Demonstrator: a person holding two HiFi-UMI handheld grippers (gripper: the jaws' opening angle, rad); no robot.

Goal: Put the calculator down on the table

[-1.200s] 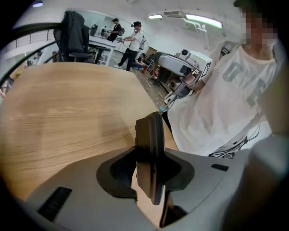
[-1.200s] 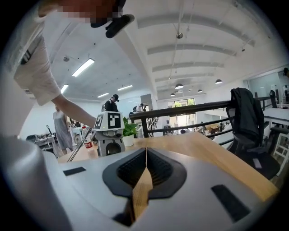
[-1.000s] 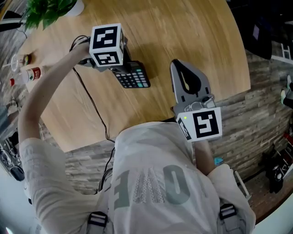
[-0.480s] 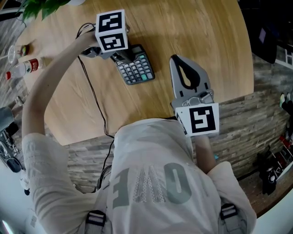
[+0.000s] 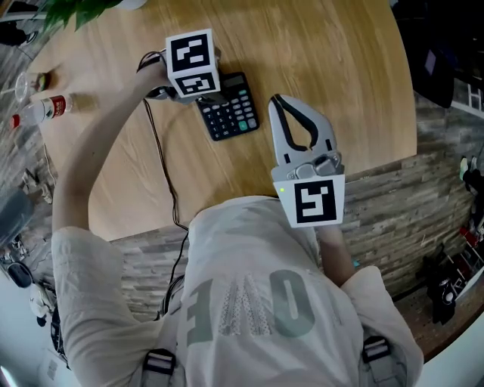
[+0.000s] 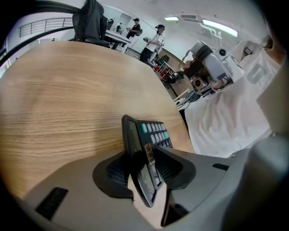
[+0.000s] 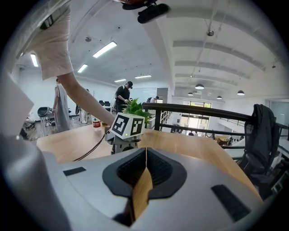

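Placing step, judged nearly complete. The calculator (image 5: 231, 113) lies on the worktop (image 5: 325, 68) toward its near edge. The left tongs (image 6: 144, 155) are opening around it (pads seemingly not pinching). The right tongs (image 5: 278, 102) are clenched and empty. Next move: widen fully, then lift clear without dragging.

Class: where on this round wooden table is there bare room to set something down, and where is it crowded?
Widest patch: bare wood beyond the black calculator and grey right gripper, to the wooden table's far rim. A smaller one: between the calculator and the near edge. Crowded: the left rim, with a red-labelled bottle and green plant.
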